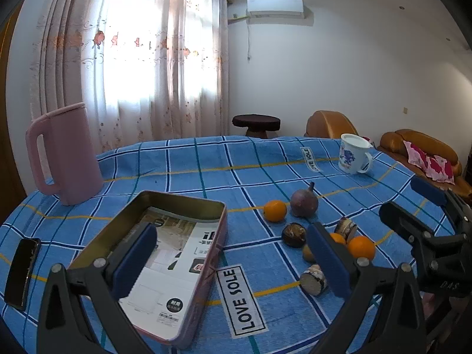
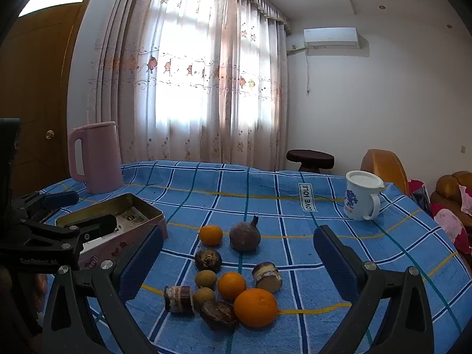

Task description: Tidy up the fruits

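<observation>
Three oranges (image 2: pixel 255 306) sit in a loose pile with dark brown fruits (image 2: pixel 208 260) on the blue checked tabletop (image 2: pixel 324 265), right of an open tin box (image 1: pixel 165 253). Both the left gripper (image 1: pixel 233 262) and right gripper (image 2: pixel 239 262) hang spread wide, holding nothing. Pink kettle (image 1: pixel 66 153) and white mug (image 2: pixel 362 199) stand further back.

Three oranges (image 2: pixel 255 306), two longans (image 2: pixel 205 279).
</observation>
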{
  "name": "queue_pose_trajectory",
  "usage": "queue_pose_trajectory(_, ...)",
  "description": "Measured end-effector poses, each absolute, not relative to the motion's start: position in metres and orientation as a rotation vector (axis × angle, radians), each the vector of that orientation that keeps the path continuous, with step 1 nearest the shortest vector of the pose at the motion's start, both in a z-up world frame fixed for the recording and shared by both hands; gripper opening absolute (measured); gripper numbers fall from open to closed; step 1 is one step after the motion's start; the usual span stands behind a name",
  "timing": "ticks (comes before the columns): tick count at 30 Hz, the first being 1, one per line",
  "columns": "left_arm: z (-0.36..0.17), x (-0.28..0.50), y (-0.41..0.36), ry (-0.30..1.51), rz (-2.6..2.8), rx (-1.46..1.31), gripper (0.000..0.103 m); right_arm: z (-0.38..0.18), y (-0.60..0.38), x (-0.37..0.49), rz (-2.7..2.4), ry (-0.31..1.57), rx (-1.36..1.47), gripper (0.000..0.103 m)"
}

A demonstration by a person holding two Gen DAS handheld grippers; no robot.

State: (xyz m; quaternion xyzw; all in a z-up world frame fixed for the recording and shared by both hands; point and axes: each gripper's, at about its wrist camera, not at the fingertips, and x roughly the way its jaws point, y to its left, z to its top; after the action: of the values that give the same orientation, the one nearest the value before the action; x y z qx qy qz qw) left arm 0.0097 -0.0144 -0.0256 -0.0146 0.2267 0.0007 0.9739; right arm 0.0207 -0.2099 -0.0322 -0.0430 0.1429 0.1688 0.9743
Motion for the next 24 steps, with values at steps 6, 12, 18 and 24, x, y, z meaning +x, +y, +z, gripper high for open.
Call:
queue_pose_trajectory(6,-0.031,0.014,-0.021,0.478,-0.013,-0.020,0.103,-0.040,-0.220,0.024,0.315,0.307,-0.079,0.102)
queue_pose_trajectory(12,-0.044,0.020,-0.026,0.522,-0.053,-0.032,0.103,-0.052,-0.233,0.028,0.288,0.345,-0.058,0.102)
queue_pose_trajectory(18,-0.059,0.028,-0.044,0.582,-0.138,-0.029,0.103,-0.067,-0.252,0.036,0.252,0.408,-0.015,0.102)
queue_pose_trajectory(24,-0.073,0.039,-0.068,0.645,-0.219,0.000,0.091,-0.074,-0.257,0.040,0.271,0.457,0.005,0.101)
